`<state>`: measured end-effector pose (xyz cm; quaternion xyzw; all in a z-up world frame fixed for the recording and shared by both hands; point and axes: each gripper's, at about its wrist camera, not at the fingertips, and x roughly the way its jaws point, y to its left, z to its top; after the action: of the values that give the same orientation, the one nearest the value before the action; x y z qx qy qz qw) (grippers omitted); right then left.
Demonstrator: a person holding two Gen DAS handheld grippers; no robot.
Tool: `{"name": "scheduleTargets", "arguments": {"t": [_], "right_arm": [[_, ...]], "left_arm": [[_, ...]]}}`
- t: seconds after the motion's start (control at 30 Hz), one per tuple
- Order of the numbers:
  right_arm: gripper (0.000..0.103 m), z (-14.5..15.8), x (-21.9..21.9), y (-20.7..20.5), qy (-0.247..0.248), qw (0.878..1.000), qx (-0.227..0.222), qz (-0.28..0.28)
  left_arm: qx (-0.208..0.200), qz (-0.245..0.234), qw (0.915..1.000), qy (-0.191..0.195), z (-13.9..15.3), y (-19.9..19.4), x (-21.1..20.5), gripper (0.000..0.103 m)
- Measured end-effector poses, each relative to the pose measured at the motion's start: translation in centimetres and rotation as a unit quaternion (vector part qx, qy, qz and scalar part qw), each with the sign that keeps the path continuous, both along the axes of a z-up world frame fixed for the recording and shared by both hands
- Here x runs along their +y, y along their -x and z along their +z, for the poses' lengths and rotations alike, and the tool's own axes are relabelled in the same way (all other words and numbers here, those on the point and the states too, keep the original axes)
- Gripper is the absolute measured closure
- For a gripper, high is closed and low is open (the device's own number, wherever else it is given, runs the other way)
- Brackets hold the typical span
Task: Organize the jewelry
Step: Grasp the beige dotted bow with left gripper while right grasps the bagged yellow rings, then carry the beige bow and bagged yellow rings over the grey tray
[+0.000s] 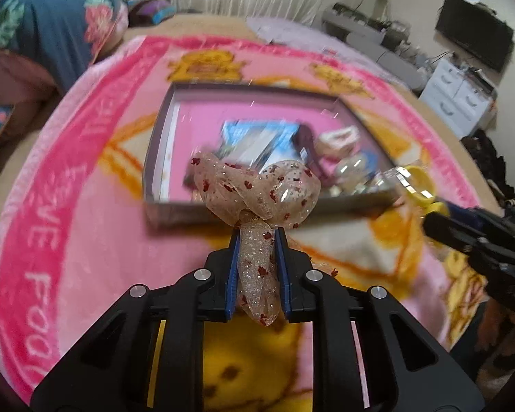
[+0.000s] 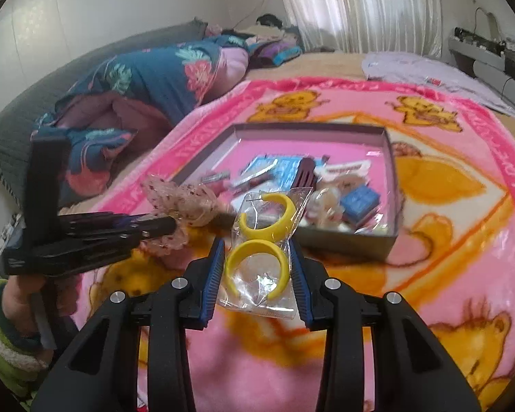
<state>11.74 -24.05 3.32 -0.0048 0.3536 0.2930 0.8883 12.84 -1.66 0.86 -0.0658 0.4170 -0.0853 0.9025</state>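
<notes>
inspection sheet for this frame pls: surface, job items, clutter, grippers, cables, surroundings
Surface: pink cartoon blanket spread over a bed.
Job's things: open shallow box on the blanket, holding packets and small items; sheer scrunchie with red specks; clear bag of yellow hoop earrings.
Clutter: floral bedding piled at the blanket's edge.
Grippers: left gripper shut on the scrunchie; right gripper shut on the earring bag. Both items are held clear of the blanket, short of the box.
Cables: wires by the far shelf; nothing seen on the blanket.
Surroundings: white curtain, dark screen, white drawers.
</notes>
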Motion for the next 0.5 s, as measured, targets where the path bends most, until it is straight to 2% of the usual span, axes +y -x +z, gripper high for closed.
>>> {"name": "scheduleTargets", "arguments": {"t": [0.2,0.5], "right_arm": [[0.067,1.5,-1.6,-0.3,-0.012,0.999,-0.024,-0.018],[0.067,3.1,-3.8,-1.1,-0.024,0.998,-0.046,-0.047]], "left_arm": [[-0.037,-0.01,0.9993,0.001,3.7,-0.9,-0.8,0.091],[-0.049,-0.019,0.9986,-0.001,5.4,-3.2,-1.8,0.091]]}}
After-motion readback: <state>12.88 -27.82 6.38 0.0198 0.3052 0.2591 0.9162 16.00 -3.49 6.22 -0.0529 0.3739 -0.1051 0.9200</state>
